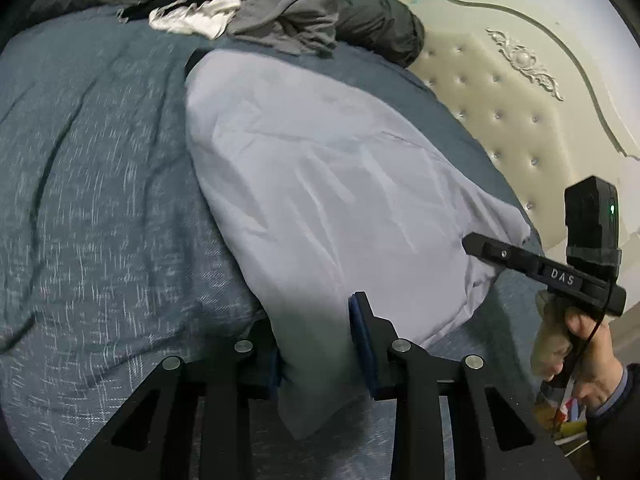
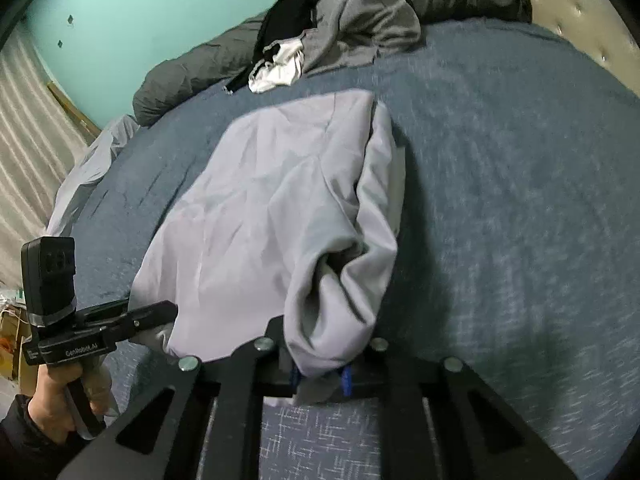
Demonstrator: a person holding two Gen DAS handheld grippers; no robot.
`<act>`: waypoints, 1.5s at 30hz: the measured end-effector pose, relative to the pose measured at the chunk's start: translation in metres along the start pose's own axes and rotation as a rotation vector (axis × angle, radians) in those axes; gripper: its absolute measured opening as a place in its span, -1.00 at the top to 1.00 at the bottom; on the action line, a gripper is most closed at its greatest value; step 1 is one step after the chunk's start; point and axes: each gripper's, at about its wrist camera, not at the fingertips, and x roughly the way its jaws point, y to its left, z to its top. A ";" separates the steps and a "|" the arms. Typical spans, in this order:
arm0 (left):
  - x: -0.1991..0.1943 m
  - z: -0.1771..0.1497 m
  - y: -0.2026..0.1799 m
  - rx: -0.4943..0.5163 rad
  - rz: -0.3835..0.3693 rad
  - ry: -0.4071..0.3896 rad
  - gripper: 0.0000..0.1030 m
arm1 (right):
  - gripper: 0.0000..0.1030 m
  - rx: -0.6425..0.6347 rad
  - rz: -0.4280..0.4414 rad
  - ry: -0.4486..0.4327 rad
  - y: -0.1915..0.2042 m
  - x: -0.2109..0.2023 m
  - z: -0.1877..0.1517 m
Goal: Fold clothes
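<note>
My left gripper (image 1: 320, 344) has its jaws partly closed on a bunched corner of the pale lavender garment (image 1: 320, 184), cloth hanging between the pads. My right gripper (image 2: 320, 376) pinches the other near corner, jaws nearly closed with fabric gathered between them. The garment lies spread across the blue bedspread (image 1: 100, 200), reaching away from me. Beyond it sits a heap of grey, black and white clothes (image 2: 344, 24), then the tufted cream headboard (image 1: 500, 108).
</note>
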 end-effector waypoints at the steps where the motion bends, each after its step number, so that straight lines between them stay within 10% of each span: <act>1: -0.001 0.006 -0.006 0.003 -0.001 -0.004 0.37 | 0.76 -0.014 -0.002 -0.004 0.001 -0.003 0.003; 45: 0.046 0.220 -0.333 0.355 -0.100 -0.130 0.43 | 0.88 -0.064 -0.191 -0.287 -0.142 -0.266 0.173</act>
